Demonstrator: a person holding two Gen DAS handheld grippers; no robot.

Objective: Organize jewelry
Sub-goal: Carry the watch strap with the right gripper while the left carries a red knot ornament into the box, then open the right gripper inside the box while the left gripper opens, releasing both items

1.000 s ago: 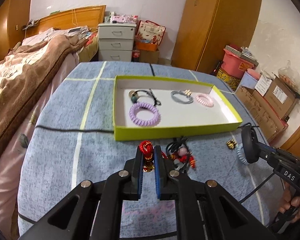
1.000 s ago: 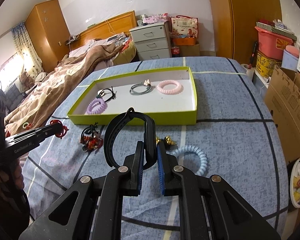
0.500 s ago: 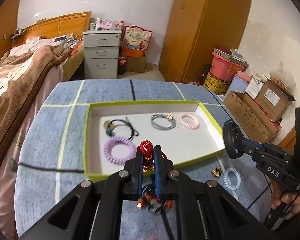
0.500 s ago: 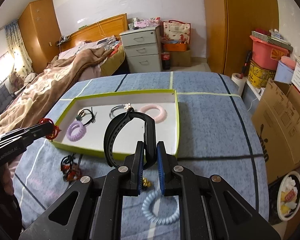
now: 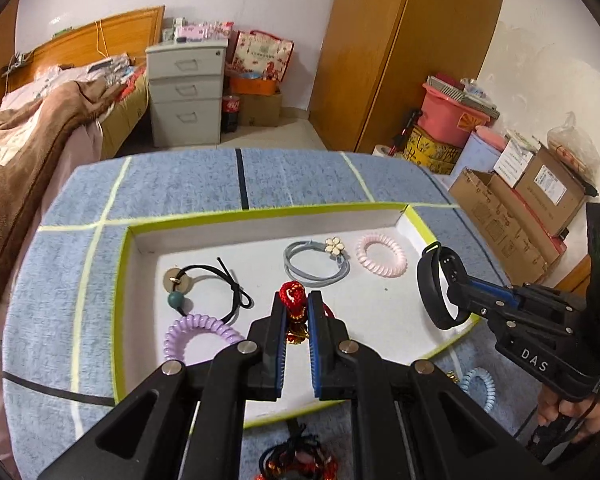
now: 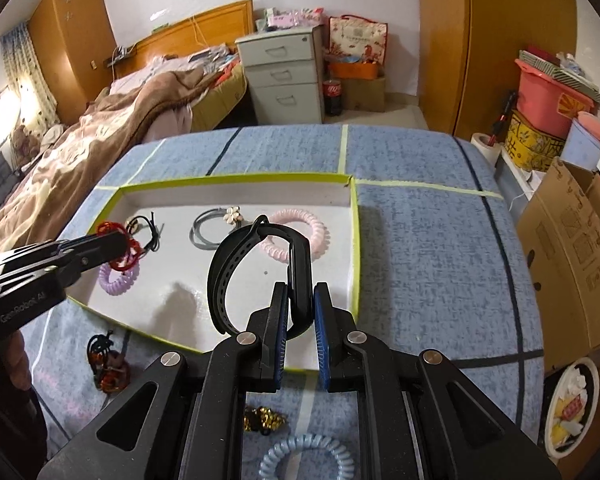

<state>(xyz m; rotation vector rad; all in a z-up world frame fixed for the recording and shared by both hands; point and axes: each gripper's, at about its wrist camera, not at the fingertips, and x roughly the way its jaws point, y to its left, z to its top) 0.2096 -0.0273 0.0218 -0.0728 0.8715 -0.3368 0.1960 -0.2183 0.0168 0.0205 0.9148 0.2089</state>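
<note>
A green-rimmed white tray [image 5: 124, 280] [image 6: 355, 240] lies on the blue table. It holds a purple coil tie [image 5: 188, 334], a black bead tie [image 5: 216, 288], a grey flower tie [image 5: 316, 264] and a pink coil tie [image 5: 381, 256]. My left gripper [image 5: 297, 308] is shut on a red knotted bracelet [image 5: 294, 294] above the tray's middle. My right gripper [image 6: 300, 304] is shut on a black wristband [image 6: 236, 268] above the tray's right part; it also shows in the left wrist view [image 5: 432, 292].
On the table in front of the tray lie a red-and-black tie [image 6: 106, 364], a gold charm [image 6: 264, 420] and a light blue coil tie [image 6: 306, 458]. A bed [image 6: 100, 128] stands to the left, cardboard boxes [image 6: 572, 248] to the right.
Both grippers have moved forward from the table's front to over the tray, each carrying its piece. The items left on the table now lie behind the fingertips.
</note>
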